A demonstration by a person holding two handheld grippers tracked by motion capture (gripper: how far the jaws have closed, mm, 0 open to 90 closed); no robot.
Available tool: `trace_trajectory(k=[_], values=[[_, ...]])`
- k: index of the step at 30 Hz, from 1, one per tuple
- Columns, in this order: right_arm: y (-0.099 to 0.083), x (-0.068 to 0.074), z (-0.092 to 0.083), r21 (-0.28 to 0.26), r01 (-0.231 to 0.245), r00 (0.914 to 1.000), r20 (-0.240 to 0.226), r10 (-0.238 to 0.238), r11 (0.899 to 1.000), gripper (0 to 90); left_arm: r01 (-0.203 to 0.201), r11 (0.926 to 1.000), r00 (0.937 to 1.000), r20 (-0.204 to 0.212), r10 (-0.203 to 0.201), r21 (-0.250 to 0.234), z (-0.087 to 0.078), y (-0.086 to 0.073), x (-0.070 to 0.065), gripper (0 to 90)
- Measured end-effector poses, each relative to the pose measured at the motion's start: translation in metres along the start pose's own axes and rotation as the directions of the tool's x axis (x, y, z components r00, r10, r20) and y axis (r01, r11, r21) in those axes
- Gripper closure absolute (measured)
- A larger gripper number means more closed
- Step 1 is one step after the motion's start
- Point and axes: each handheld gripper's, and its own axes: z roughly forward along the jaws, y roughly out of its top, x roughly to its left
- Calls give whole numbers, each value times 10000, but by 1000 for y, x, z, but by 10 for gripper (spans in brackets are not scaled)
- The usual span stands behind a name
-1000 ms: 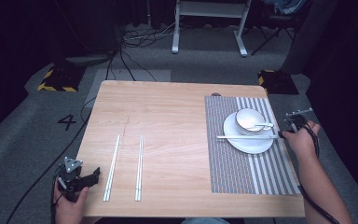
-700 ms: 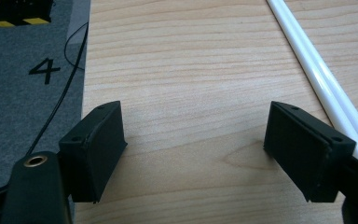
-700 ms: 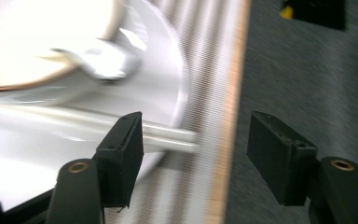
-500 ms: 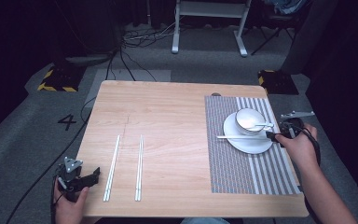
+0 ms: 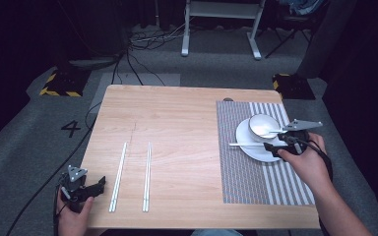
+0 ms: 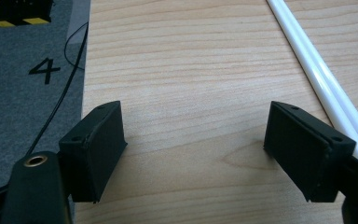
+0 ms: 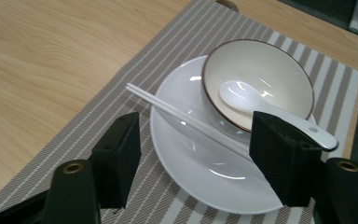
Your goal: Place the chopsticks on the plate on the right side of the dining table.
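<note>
High view: the table [image 5: 177, 123] carries a striped mat [image 5: 241, 177] on its right half. On the mat stands a plate [image 5: 253, 150], with a bowl [image 5: 263, 124] on it and a spoon [image 5: 275, 131] lying in the bowl. One pair of chopsticks [image 5: 246, 144] rests across the plate, its tips reaching left over the mat. Two more pairs [image 5: 118, 174] lie side by side on the bare wood at left, well apart from the mat. The right gripper [image 5: 283, 147] hovers at the plate's right edge; the left gripper [image 5: 96, 187] rests at the near left corner, just beside the nearer pair.

Left gripper view: the jaws stand wide open over bare wood, holding nothing. White chopsticks [image 6: 317, 79] run past the right jaw.

Right gripper view: the jaws have just been opening and stand wide. The chopsticks [image 7: 186, 119] on the plate [image 7: 196, 168] lie between them, ungripped. The bowl [image 7: 261, 74] holds the spoon [image 7: 270, 112].

Judgement: one setting appears complete on the mat. The two pairs at left remain unplaced.
</note>
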Motion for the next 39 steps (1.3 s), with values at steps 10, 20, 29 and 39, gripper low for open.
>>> trace_trajectory(k=[10,20,29,39], values=[[-1,38,-15,-284,934,9911,-925,-957,9952,315,-77,10000,10000,13,77,17,1,1,0,188],[-18,58,-20,-790,1551,9714,-1694,-1666,9847,265,-77,10000,10000,7,77,24,1,1,1,185],[-52,53,-17,-1136,1073,9733,-1910,-1277,9877,236,-49,10000,10000,32,49,43,2,1,1,175],[-96,37,4,-1248,372,9835,-1712,-584,9915,247,-56,10000,10000,47,56,50,2,1,1,172]])
